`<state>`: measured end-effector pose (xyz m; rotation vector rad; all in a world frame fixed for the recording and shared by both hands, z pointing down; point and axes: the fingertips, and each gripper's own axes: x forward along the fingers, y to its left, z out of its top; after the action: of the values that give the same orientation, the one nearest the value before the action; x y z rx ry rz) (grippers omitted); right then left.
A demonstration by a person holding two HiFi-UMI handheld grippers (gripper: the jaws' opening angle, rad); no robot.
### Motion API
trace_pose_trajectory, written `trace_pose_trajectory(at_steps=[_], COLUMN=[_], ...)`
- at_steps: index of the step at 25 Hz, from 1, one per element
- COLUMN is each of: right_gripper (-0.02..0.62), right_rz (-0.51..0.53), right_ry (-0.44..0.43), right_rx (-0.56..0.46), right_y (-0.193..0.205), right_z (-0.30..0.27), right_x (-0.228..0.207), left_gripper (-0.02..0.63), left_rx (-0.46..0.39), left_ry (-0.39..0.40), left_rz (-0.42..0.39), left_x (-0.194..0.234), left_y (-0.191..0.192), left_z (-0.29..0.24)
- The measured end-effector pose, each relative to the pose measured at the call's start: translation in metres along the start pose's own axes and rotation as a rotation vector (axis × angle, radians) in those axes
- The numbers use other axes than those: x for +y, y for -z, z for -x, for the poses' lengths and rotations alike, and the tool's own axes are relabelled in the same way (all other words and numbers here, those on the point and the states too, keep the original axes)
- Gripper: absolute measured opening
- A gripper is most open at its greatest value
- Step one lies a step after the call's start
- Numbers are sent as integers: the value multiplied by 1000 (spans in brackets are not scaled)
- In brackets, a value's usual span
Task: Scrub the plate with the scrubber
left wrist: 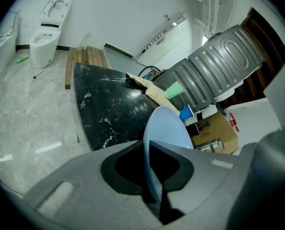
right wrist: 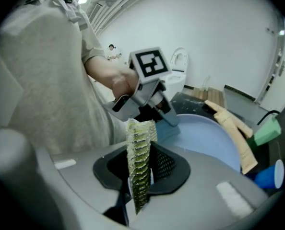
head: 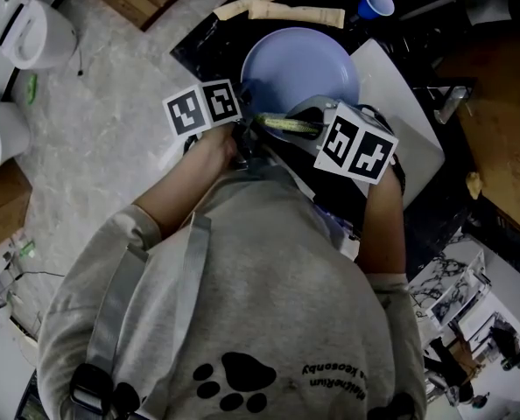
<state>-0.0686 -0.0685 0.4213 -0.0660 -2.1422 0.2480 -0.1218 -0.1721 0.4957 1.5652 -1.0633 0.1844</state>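
The person's grey sweatshirt (head: 242, 304) fills the near half of the head view, and both bare forearms reach from it toward 12 o'clock. Just past the hands sits the pale blue plate (head: 299, 68), over the black marbled table (head: 199, 46). I cannot tell whether it rests on the table or is lifted clear.

The left claw (head: 247, 131) is closed on the plate's rim at about 7 o'clock. Its own view shows the thin edge of the plate (left wrist: 169, 128) pinched between the nearly closed jaws of the left claw (left wrist: 152, 171). The right claw (head: 299, 116) is clamped on a yellow-green mesh scrubber (head: 288, 124), which lies at the plate's 6 o'clock edge. In the right gripper view the scrubber (right wrist: 140, 166) stands up between the jaws, with the plate (right wrist: 214, 138) beyond it. Contact between scrubber and plate cannot be made out. Both claws point away from the person and downward.

A blue cup (head: 376, 3) stands at the plate's 1 o'clock, its contents not visible. Two beige tubes (head: 277, 3) lie at 12 o'clock. A white board (head: 409, 121) lies at 3 o'clock.
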Motion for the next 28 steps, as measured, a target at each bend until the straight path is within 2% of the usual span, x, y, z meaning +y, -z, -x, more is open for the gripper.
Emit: trace_pose_trajectory(at_steps=[2, 4, 6, 9, 13, 20, 23, 28], right_gripper=[69, 69, 69, 69, 69, 69, 69, 69], right_rz=[15, 17, 22, 86, 159, 188, 217, 164], right_ry=[119, 246, 368, 531, 678, 796, 784, 696], right_rx=[-38, -33, 12, 118, 218, 303, 325, 343], right_y=[-7, -5, 3, 15, 23, 33, 36, 50], right_z=[14, 22, 25, 22, 16, 14, 5, -16], right_x=[-22, -46, -69, -98, -126, -159, -161, -155], left_gripper=[31, 29, 29, 28, 28, 27, 27, 28], left_rx=[1, 2, 3, 8, 17, 28, 32, 32], left_ry=[-1, -4, -6, -12, -17, -20, -18, -15], left_rz=[6, 6, 7, 6, 8, 17, 19, 15], left_x=[0, 1, 1, 1, 1, 1, -1, -1], left_y=[1, 1, 2, 2, 2, 3, 3, 2], left_z=[0, 0, 0, 0, 0, 0, 0, 0])
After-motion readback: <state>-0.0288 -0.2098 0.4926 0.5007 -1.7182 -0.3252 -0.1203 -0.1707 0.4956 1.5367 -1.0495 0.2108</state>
